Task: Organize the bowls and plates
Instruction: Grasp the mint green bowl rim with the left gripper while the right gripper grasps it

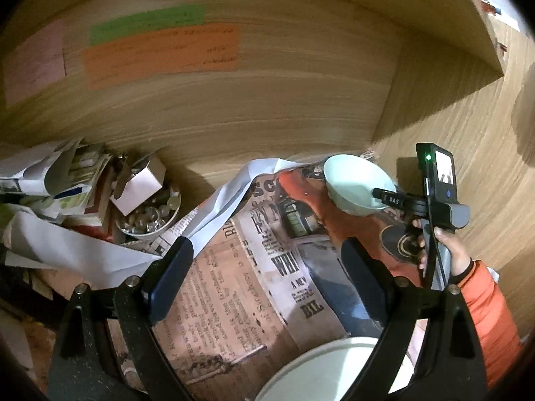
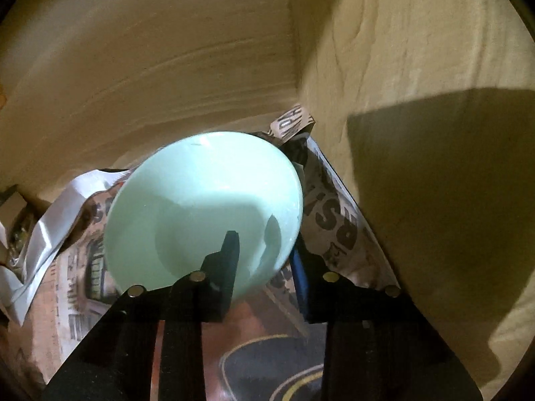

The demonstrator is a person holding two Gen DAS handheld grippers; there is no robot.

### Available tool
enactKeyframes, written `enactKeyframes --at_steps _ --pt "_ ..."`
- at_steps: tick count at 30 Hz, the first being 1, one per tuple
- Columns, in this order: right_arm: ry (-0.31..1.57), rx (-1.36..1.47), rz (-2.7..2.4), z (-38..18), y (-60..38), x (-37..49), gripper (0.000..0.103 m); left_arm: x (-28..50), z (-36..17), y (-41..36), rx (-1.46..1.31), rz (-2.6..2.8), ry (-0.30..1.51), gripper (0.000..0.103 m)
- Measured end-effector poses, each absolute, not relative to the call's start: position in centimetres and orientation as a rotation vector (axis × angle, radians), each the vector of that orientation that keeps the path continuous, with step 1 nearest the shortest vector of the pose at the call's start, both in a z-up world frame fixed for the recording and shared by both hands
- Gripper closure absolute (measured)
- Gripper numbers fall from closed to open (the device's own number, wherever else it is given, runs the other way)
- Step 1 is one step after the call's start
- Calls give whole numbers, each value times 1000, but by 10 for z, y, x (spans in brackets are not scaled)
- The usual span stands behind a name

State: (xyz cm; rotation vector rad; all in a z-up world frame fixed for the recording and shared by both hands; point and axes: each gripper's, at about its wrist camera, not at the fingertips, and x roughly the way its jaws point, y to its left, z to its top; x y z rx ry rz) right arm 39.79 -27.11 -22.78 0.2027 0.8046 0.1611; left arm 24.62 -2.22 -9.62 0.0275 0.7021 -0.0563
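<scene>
A mint-green bowl (image 1: 354, 180) (image 2: 200, 193) sits tilted over newspaper in the back right corner of a wooden compartment. My right gripper (image 1: 384, 200) (image 2: 264, 247) is shut on its near rim, one finger inside the bowl and the blue-padded one outside. A hand (image 1: 448, 250) in an orange sleeve holds that gripper. My left gripper (image 1: 265, 245) stands wide open above the newspaper with nothing between its fingers. A white plate (image 1: 321, 367) lies just below it at the bottom edge, partly hidden by the right finger.
Printed newspaper (image 1: 234, 284) covers the floor. A small bowl of glass beads (image 1: 150, 214), a cardboard box and crumpled papers crowd the left. Coloured notes (image 1: 160, 50) hang on the wooden back wall. A wooden side wall (image 2: 401, 100) stands close on the right.
</scene>
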Motion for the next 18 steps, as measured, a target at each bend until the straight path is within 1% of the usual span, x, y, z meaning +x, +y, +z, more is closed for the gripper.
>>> enactKeyframes --at_steps 4,6,18 --pt "800 173 185 -228 -267 398 81 263 -100 -16 4 -47 736 12" --pt "800 179 236 -226 -266 394 85 274 -103 -13 -14 -45 752 12" --pt "840 63 513 -224 -227 334 86 343 -148 -32 18 -21 927 12"
